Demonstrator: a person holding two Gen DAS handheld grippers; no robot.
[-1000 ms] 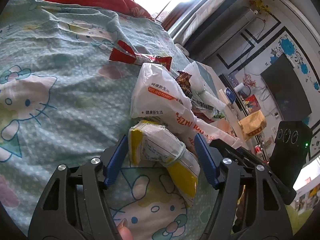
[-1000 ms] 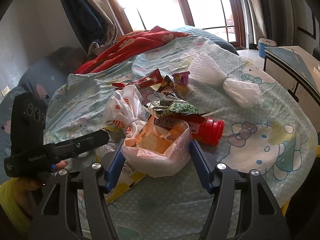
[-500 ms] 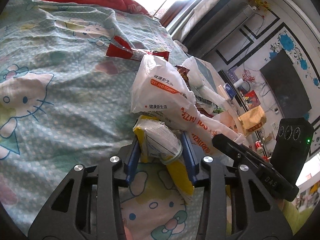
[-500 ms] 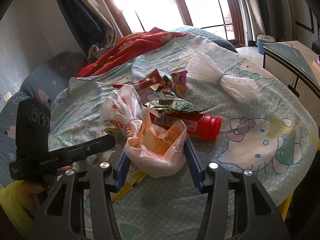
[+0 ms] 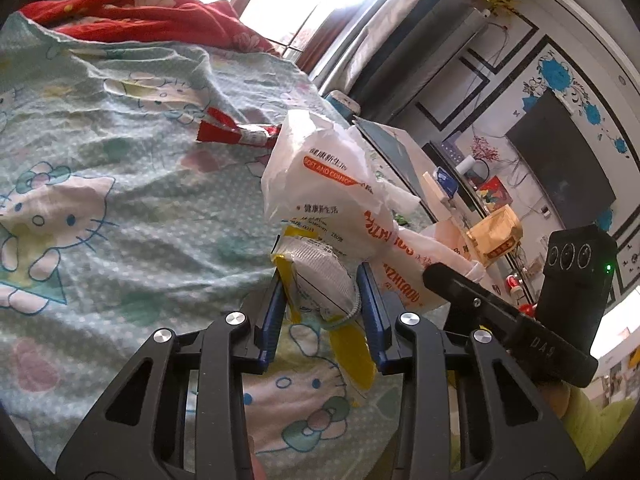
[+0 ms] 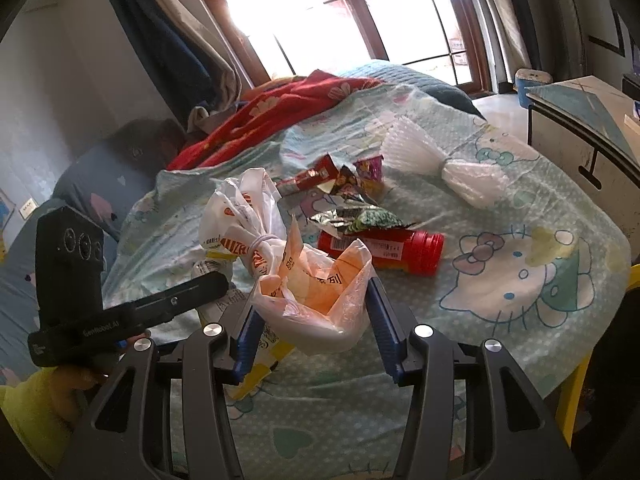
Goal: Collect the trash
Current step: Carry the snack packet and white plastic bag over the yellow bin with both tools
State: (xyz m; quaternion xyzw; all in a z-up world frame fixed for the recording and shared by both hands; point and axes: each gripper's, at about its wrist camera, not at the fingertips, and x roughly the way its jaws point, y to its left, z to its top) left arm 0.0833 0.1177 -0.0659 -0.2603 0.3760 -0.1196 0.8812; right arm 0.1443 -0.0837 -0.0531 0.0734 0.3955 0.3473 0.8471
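Observation:
My left gripper has its jaws closing, and the blue pads press on a yellow and white snack packet that is raised a little off the bedsheet. My right gripper also has its jaws closing; its pads squeeze a clear plastic bag holding orange wrappers. A tied white plastic bag lies just beyond both. More trash sits on the sheet: a red tube, a green foil wrapper, a red wrapper and a clear plastic bundle.
The trash lies on a pale green cartoon-cat bedsheet with a red blanket at the far end by the window. A desk stands to the right of the bed. A hand in a yellow sleeve holds the other gripper.
Both pairs of jaws have narrowed onto their items: the left onto the yellow and white packet, the right onto the clear bag. Both grippers have lifted slightly with them.

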